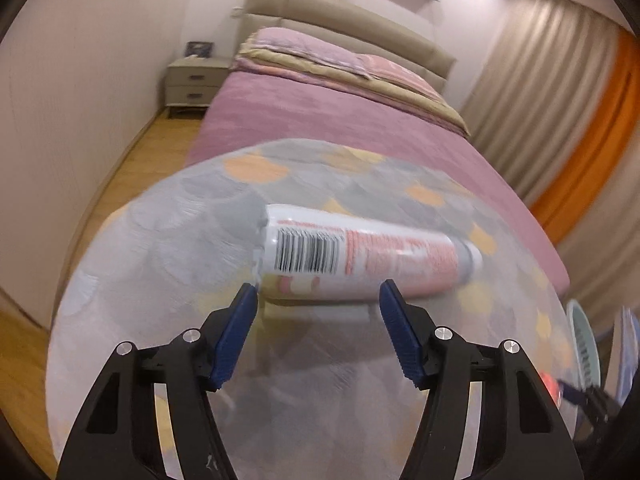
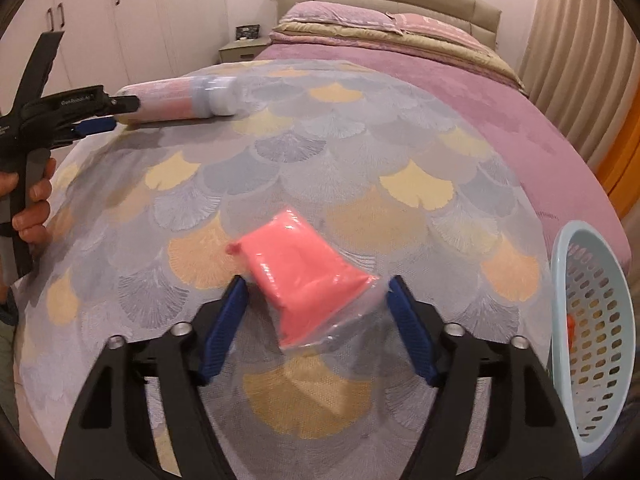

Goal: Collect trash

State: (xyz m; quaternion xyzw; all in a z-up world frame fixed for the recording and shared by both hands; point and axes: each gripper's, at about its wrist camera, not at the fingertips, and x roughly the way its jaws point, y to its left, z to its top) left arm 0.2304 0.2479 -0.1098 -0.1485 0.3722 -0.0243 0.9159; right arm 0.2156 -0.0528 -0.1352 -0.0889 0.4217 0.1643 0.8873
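Observation:
A white and pink spray can [image 1: 360, 252] lies on its side on the patterned cloth [image 1: 160, 264]. My left gripper [image 1: 318, 294] is open, its blue pads just short of the can on either side. The can also shows in the right wrist view [image 2: 180, 98], with the left gripper [image 2: 106, 114] at its near end. A pink packet in clear plastic [image 2: 300, 276] lies on the cloth [image 2: 360, 152]. My right gripper [image 2: 316, 286] is open, with the packet between its fingertips.
A light blue perforated basket [image 2: 592, 332] stands at the right edge of the cloth, with a small orange item inside; it also shows in the left wrist view [image 1: 586, 344]. Beyond is a purple bed [image 1: 340, 116], a nightstand [image 1: 194, 82], wardrobes [image 2: 120, 12] and curtains [image 1: 540, 92].

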